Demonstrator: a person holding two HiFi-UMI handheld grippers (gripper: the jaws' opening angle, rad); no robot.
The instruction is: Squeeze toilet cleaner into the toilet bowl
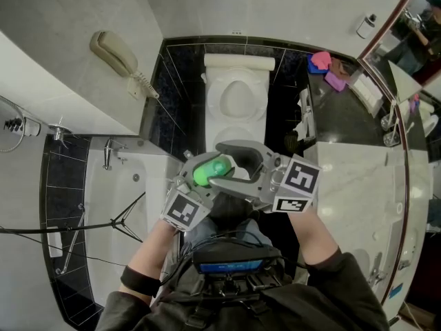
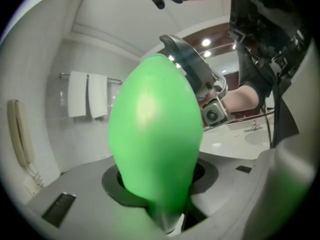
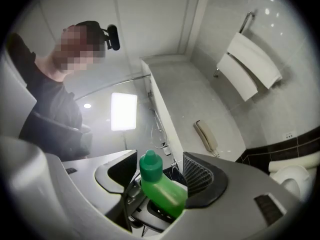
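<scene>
A green toilet cleaner bottle (image 1: pixel 209 172) is held close to the person's chest, in front of the white toilet (image 1: pixel 236 98), whose bowl stands uncovered. My left gripper (image 1: pixel 204 178) is shut on the bottle's body, which fills the left gripper view (image 2: pixel 155 139). My right gripper (image 1: pixel 242 165) comes in from the right with its jaws wide around the bottle's capped end. In the right gripper view the bottle (image 3: pixel 161 186), green cap on, stands between the two pads (image 3: pixel 197 173) with a gap on each side. The toilet's rim (image 3: pixel 292 176) shows at the lower right of that view.
A bathtub (image 1: pixel 117 192) lies to the left, with a wall phone (image 1: pixel 117 54) above it. A marble counter (image 1: pixel 358 185) runs along the right, with pink cloths (image 1: pixel 320 61) at its far end. A thin black stand (image 1: pixel 103 225) crosses the tub. White towels (image 2: pixel 87 94) hang on the wall.
</scene>
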